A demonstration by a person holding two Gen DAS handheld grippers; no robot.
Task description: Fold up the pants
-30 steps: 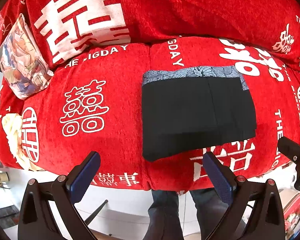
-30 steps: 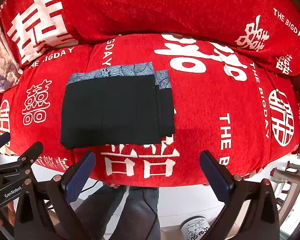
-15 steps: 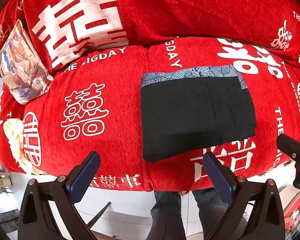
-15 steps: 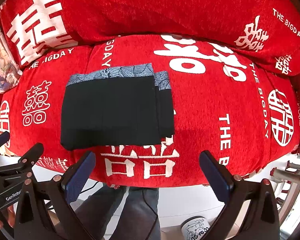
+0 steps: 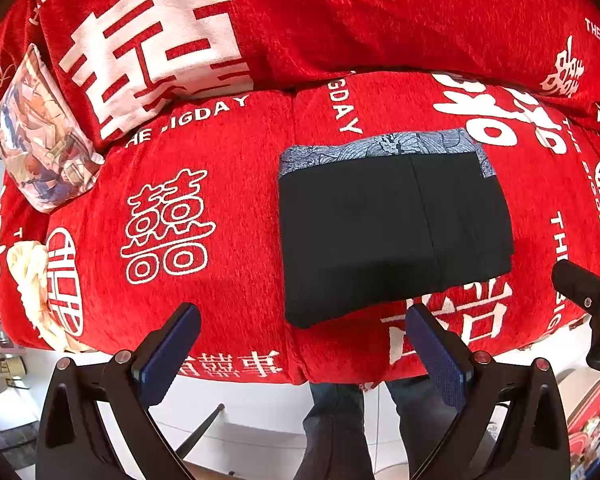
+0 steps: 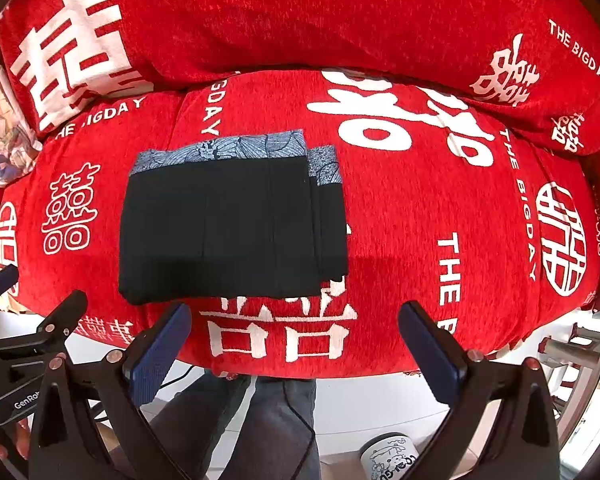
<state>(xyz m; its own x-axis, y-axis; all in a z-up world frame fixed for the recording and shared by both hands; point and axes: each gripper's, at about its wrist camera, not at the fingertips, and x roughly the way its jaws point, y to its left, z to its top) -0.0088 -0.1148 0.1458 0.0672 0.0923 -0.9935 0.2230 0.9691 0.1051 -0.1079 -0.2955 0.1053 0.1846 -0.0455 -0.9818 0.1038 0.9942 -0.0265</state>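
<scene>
The pants (image 5: 392, 224) lie folded into a compact black rectangle on the seat of the sofa (image 5: 220, 200), which is covered in red cloth with white characters; a band with a blue-grey pattern shows along the far edge. In the right wrist view the pants (image 6: 228, 224) show 2 or more stacked layers, stepped at the right side. The left gripper (image 5: 304, 344) is spread wide and holds nothing, hanging in front of the sofa edge, apart from the cloth. The right gripper (image 6: 294, 344) is also spread wide and empty, near the front edge of the sofa. I judge the cloth to be soft, light and limp, so the layers can slide over each other and the stack can fall open if it is lifted by only 1 corner. A safer hold would be on the thick folded edge near the front, pinching all layers together, with 1 gripper at each end. From how things lie, the fold looks nearly finished or finished. For containers, only a white mug or small pot (image 6: 388, 458) stands on the floor below; what is inside it I cannot tell. A printed cushion (image 5: 44, 140) rests at the left end of the sofa.
</scene>
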